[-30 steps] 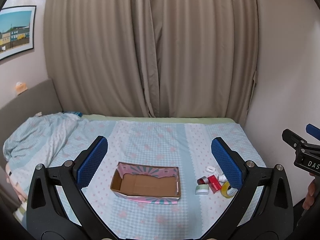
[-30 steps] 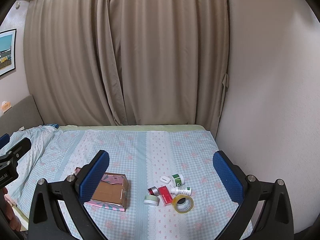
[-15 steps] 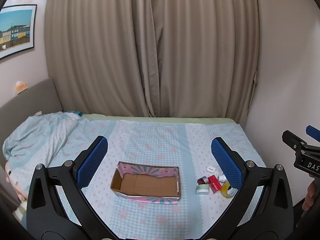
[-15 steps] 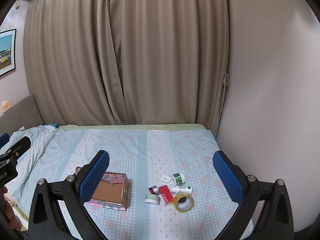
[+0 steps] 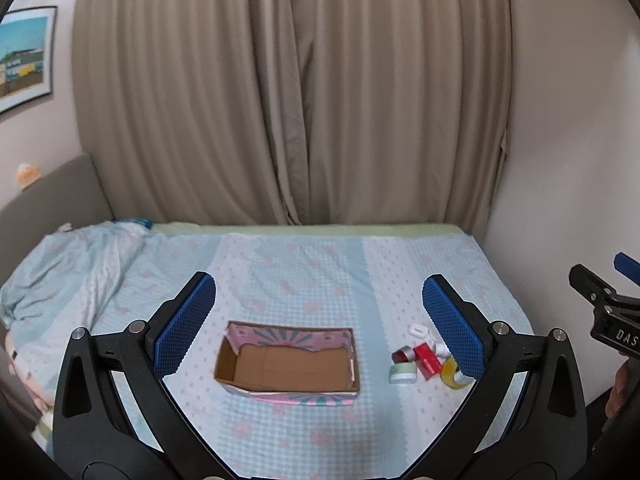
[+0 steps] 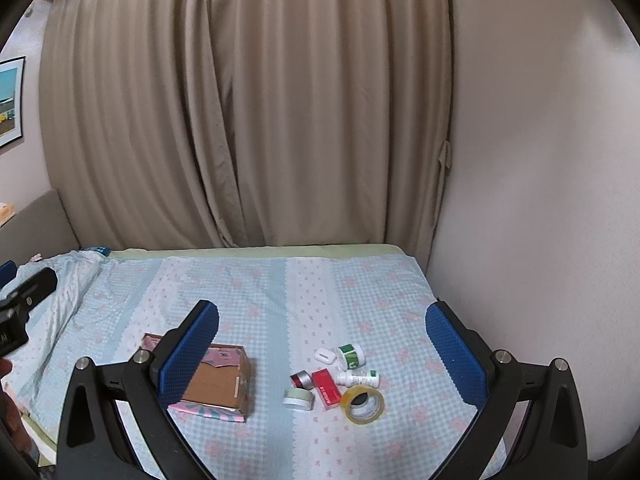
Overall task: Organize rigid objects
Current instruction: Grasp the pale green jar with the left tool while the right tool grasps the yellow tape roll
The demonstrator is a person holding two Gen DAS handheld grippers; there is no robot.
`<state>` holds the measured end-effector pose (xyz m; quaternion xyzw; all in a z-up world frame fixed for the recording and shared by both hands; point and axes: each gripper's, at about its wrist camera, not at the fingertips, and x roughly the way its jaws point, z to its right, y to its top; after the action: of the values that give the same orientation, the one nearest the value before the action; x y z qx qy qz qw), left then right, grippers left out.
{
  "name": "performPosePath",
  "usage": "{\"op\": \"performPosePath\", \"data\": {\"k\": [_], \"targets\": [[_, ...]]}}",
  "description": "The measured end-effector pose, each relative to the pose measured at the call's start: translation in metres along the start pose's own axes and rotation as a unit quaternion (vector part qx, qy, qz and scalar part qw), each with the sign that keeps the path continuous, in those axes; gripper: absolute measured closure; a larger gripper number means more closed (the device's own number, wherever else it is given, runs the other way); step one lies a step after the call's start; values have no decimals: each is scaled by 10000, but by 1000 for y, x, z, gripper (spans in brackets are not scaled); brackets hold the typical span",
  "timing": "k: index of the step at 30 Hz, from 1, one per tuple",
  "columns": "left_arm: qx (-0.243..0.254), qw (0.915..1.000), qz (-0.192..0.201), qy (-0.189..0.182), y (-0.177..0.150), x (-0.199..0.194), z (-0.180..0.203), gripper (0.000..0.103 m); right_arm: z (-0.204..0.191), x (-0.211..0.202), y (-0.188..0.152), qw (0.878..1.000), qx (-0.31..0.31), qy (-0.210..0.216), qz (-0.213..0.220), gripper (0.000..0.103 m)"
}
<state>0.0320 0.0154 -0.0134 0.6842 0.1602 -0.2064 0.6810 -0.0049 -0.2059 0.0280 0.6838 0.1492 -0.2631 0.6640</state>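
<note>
An open cardboard box (image 5: pixel 288 364) with pink patterned sides lies on the bed, empty; it also shows in the right wrist view (image 6: pixel 216 384). To its right lies a cluster of small items: a yellow tape roll (image 6: pixel 363 403), a red box (image 6: pixel 326 388), a white bottle (image 6: pixel 358 379), a green-labelled jar (image 6: pixel 351 355), a white case (image 6: pixel 324 355), a grey roll (image 6: pixel 301 379) and a pale green roll (image 6: pixel 298 398). My left gripper (image 5: pixel 318 324) is open, high above the box. My right gripper (image 6: pixel 320 344) is open, high above the cluster.
The bed (image 5: pixel 304 264) has a light blue checked sheet. A crumpled duvet (image 5: pixel 60 272) lies at the left. Beige curtains (image 5: pixel 292 100) hang behind the bed. A wall (image 6: pixel 540 200) runs along the bed's right side. A picture (image 5: pixel 24 56) hangs at the left.
Both grippers have drifted slightly; the view shifted a little. Nothing on the bed has moved.
</note>
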Motion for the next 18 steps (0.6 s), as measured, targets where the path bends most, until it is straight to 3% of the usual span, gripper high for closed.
{"op": "performPosePath", "data": {"k": [8, 13, 18], "targets": [[271, 9926, -954, -708, -19, 98, 25, 0, 27, 53, -46, 9953, 335, -447, -797, 0], [425, 9756, -1829, -1136, -59, 178, 64, 0, 49, 100, -83, 9890, 453, -626, -1264, 0], [350, 9535, -2648, -1400, -109, 251, 107, 0, 69, 161, -137, 9822, 490, -419, -1763, 0]]}}
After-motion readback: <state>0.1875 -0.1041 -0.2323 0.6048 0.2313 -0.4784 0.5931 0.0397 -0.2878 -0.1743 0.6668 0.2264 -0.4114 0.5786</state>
